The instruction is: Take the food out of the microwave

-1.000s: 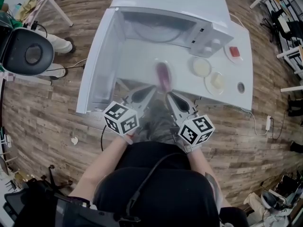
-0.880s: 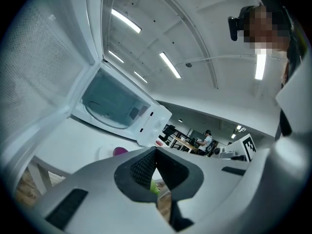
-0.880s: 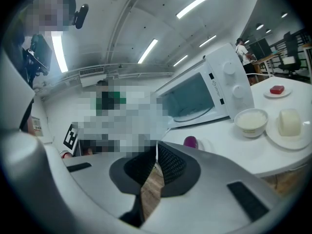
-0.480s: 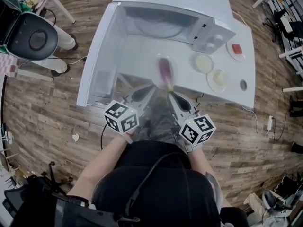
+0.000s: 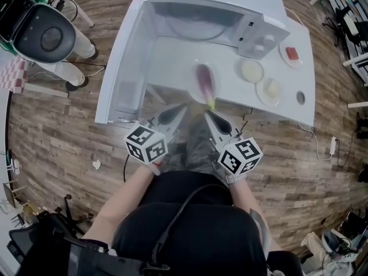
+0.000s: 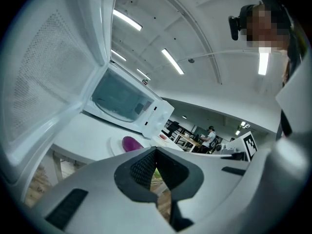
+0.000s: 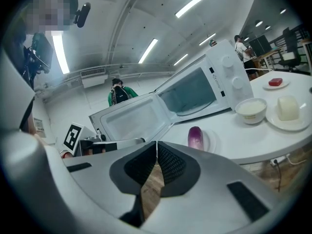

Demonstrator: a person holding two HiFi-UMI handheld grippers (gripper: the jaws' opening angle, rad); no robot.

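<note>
A purple eggplant [image 5: 205, 79] lies on a white plate [image 5: 194, 73] on the white table, just in front of the microwave [image 5: 253, 13]. The microwave's door [image 5: 123, 62] swings wide open to the left and its cavity looks empty. My left gripper [image 5: 183, 109] and right gripper [image 5: 206, 115] hover side by side off the table's near edge, short of the plate. Both are shut with nothing between the jaws. The left gripper [image 6: 156, 152] sees the eggplant [image 6: 130, 143] low ahead. The right gripper [image 7: 156, 147] sees the eggplant [image 7: 195, 136] beyond its tips.
Right of the eggplant stand a bowl of white food [image 5: 252, 71], a plate with a pale block [image 5: 270, 89] and a plate with a red piece [image 5: 292, 53]. A black office chair [image 5: 43, 39] sits at the far left on the wood floor.
Both grippers have drawn back a little from the plate toward the person, still shut. The eggplant and plate stay where they were on the table.
</note>
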